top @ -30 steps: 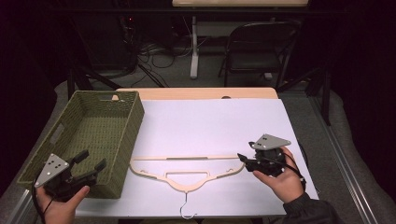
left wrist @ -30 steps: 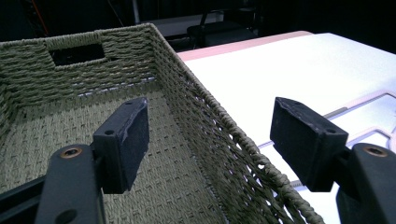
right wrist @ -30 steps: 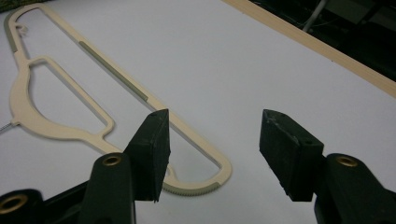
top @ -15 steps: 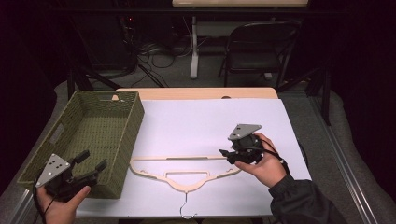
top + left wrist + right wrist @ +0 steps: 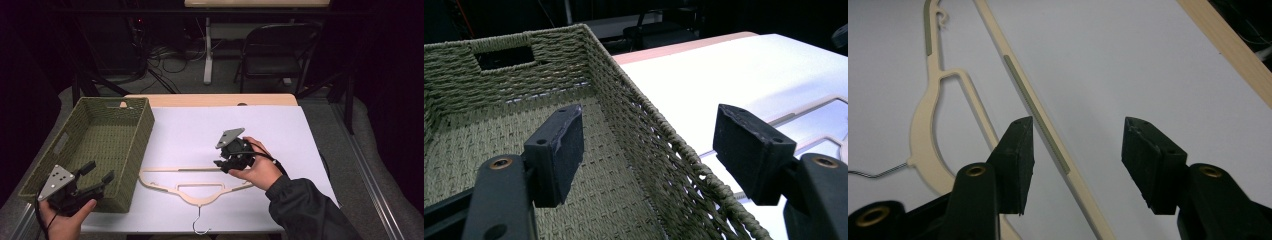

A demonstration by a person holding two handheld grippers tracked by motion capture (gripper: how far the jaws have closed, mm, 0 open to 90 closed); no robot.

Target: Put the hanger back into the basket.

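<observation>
A pale wooden hanger (image 5: 200,194) with a wire hook lies flat on the white table top (image 5: 280,130), close to the front edge. My right gripper (image 5: 221,165) hovers over the right part of its straight bar. In the right gripper view the bar (image 5: 1033,107) runs up between the jaws of this gripper (image 5: 1075,145). They have just been closing, stand apart and touch nothing. My left gripper (image 5: 99,171) is open at the front left, by the near corner of a green woven basket (image 5: 146,125). The basket's rim (image 5: 644,115) passes between the wide-open jaws of the left gripper (image 5: 651,120).
The basket holds nothing that I can see and takes up the table's left side. A strip of bare wood (image 5: 210,100) marks the far table edge. Beyond it are a folding chair (image 5: 272,55) and cables on the floor.
My right hand has travelled left along the table, from the hanger's right end to over its bar. Its jaws have narrowed a little. The left gripper has stayed put.
</observation>
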